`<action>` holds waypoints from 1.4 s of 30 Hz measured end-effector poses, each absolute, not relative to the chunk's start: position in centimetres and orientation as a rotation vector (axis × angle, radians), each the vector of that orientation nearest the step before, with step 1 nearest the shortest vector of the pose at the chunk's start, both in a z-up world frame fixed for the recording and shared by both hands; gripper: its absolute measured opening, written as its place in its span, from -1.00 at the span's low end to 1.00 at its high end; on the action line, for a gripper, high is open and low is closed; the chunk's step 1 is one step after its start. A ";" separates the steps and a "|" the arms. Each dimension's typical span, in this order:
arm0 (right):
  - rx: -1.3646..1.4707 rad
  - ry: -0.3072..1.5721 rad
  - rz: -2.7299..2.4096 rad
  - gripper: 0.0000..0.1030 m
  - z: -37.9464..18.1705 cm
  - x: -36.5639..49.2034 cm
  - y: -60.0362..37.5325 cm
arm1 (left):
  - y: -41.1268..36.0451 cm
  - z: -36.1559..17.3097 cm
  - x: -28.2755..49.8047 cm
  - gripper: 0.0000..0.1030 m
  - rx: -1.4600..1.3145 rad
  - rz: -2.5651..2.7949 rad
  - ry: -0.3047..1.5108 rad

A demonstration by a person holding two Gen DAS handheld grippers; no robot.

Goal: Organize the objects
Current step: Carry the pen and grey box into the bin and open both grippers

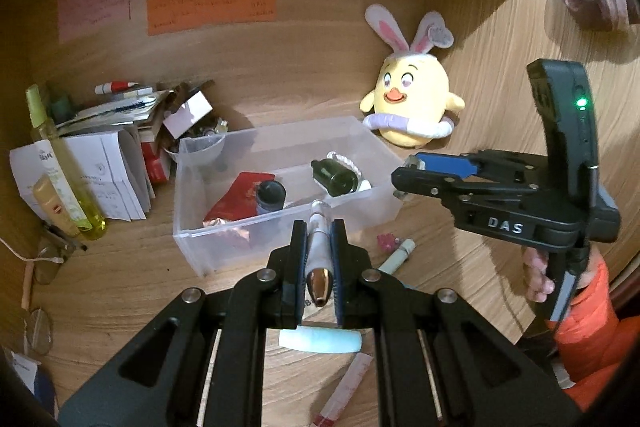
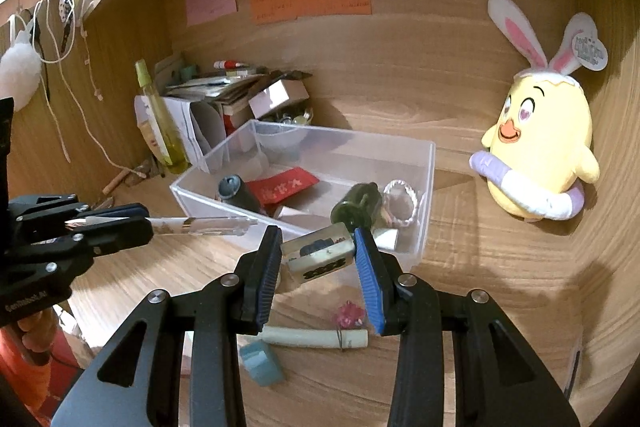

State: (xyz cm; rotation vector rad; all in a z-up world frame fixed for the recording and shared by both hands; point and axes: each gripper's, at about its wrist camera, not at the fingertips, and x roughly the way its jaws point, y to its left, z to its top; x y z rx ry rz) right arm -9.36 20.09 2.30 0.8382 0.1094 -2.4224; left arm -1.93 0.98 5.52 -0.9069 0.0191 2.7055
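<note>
A clear plastic bin (image 1: 208, 223) (image 2: 424, 179) stands on the wooden desk. It holds a red packet (image 1: 240, 195), a dark cap (image 1: 271, 194), a green bottle (image 1: 336, 177) and a bead bracelet (image 2: 400, 203). My left gripper (image 1: 319, 227) is shut on a white pen with a copper end (image 1: 319, 267), its tip over the bin's front wall; the pen also shows in the right wrist view (image 2: 200, 225). My right gripper (image 2: 318, 247) is shut on a clear block with a dark inset (image 2: 318, 254), just before the bin's near corner.
A pale tube (image 2: 316, 337), a teal eraser (image 2: 262, 361) and a pink trinket (image 2: 350, 315) lie on the desk in front of the bin. A yellow chick plush (image 1: 412, 99) leans at the back right. Boxes, papers and a yellow bottle (image 1: 68, 163) crowd the left.
</note>
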 end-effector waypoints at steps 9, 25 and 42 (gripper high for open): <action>0.806 0.110 -2.440 -0.34 3.2 -10.3 19.5 | -0.1 7.2 -1.5 -0.80 -0.849 2.768 0.016; 0.805 0.160 -2.454 -0.34 3.7 -13.2 17.1 | -3.2 6.0 -8.1 -0.80 -0.880 2.970 0.027; 0.985 0.241 -2.401 -0.34 -0.9 -18.1 13.7 | -4.7 1.4 -14.7 -0.81 -1.077 2.869 -0.112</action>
